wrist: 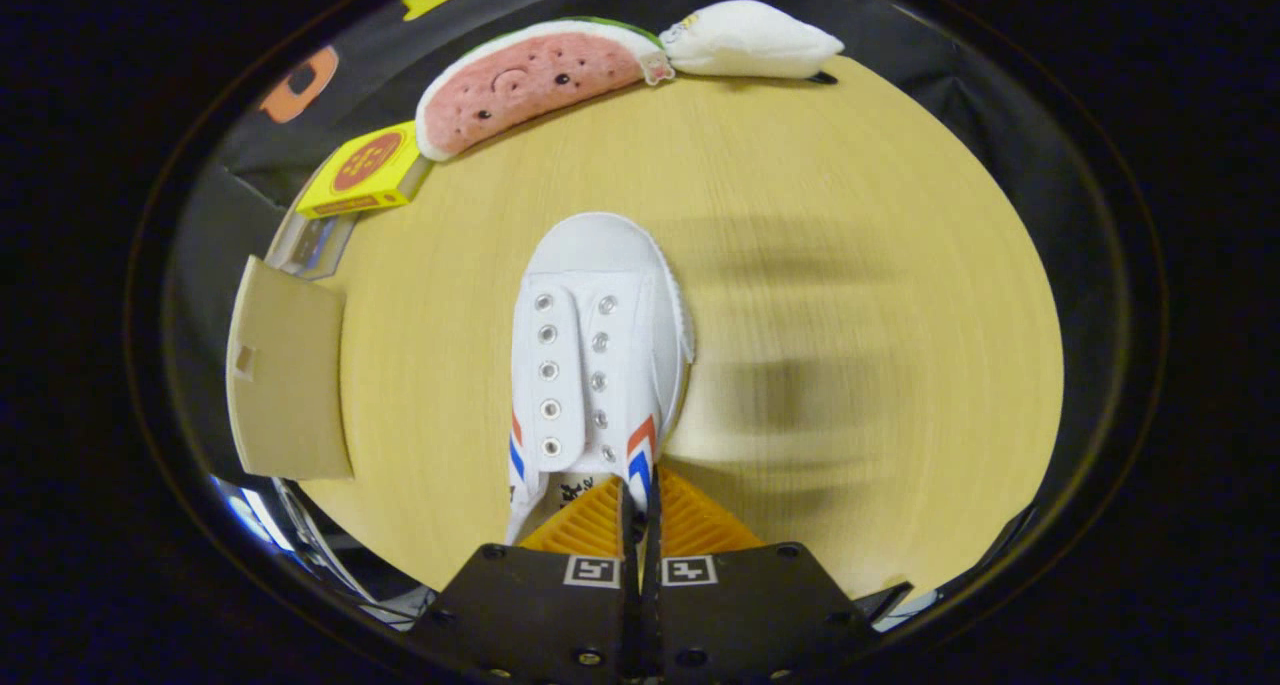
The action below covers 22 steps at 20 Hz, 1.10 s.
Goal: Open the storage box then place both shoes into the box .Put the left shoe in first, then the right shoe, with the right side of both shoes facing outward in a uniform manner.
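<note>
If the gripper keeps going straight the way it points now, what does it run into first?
Nothing new at first: the gripper is already shut on the white shoe, which leads. Beyond its toe lies bare table, then probably the watermelon plush, though depth is unclear.

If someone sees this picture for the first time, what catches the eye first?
First, the white shoe in the middle: the gripper is shut on its side wall near the heel, with the toe pointing away over the wooden table. Next, at the table's far edge, a watermelon plush lies beside a white plush, with a yellow box at its other end.
</note>
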Motion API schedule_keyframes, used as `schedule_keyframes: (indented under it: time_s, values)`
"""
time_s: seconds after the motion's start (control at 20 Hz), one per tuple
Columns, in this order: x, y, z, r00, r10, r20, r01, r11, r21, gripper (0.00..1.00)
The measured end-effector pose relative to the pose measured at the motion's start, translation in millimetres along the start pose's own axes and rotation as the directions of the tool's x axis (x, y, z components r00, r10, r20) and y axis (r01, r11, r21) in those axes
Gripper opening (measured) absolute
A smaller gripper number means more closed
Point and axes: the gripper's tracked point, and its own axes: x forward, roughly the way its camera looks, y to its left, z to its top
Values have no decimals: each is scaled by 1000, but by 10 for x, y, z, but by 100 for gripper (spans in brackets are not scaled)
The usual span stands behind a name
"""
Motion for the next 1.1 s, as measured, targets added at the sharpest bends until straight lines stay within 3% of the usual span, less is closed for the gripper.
schedule_keyframes:
  time_s: [0.3,0.45,0.7,0.85,1.1]
  values:
    - [-284,186,-38,969,240,52,-245,959,140,0]
    - [-631,259,-60,968,214,127,-225,971,80,0]
    - [-1087,917,22,968,174,183,-177,984,1,0]
    - [-1273,1527,29,967,163,195,-152,986,-68,0]
    - [-1408,2775,-37,958,216,187,-187,969,-160,0]
